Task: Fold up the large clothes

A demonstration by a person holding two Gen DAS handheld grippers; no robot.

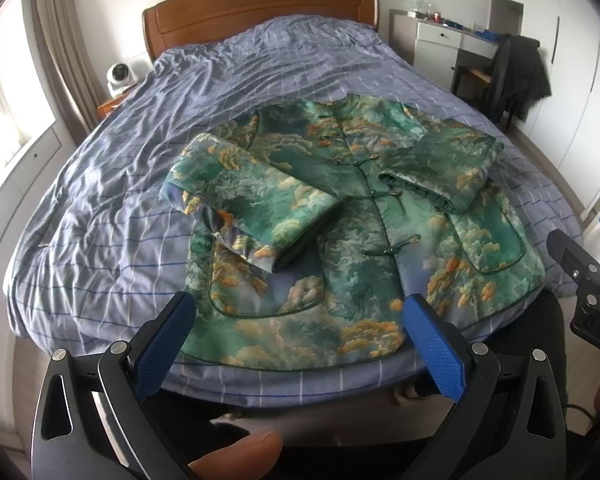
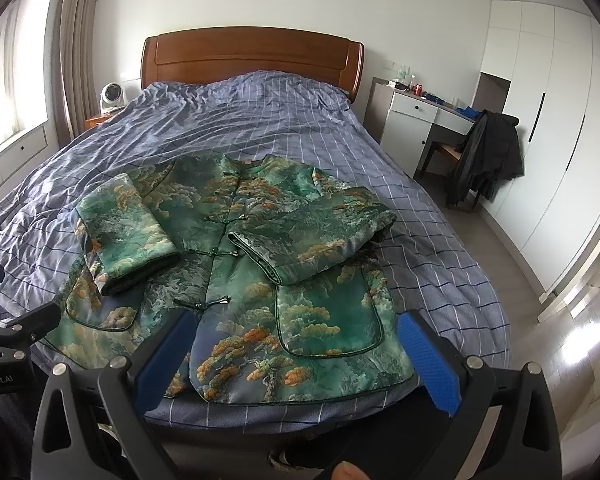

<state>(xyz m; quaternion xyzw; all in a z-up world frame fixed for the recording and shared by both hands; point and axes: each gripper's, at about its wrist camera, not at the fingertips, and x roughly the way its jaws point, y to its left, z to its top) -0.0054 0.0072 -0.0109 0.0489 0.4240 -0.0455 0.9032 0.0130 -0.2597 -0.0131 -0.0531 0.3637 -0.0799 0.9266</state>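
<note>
The green jacket lay flat on the bed, both sleeves already folded in. Both tongs, left and right, were wide apart and held nothing. Next, I think, they should grab the bottom hem and fold it up.

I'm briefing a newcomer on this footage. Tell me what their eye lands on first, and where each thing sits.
First comes the green jacket, patterned with orange trees, lying face up at the foot of the bed with both sleeves folded in across its front. Next, the open left gripper and right gripper hang above its hem, holding nothing. Behind, the wooden headboard stands against the wall, and a dark coat drapes over a chair by the desk.
</note>
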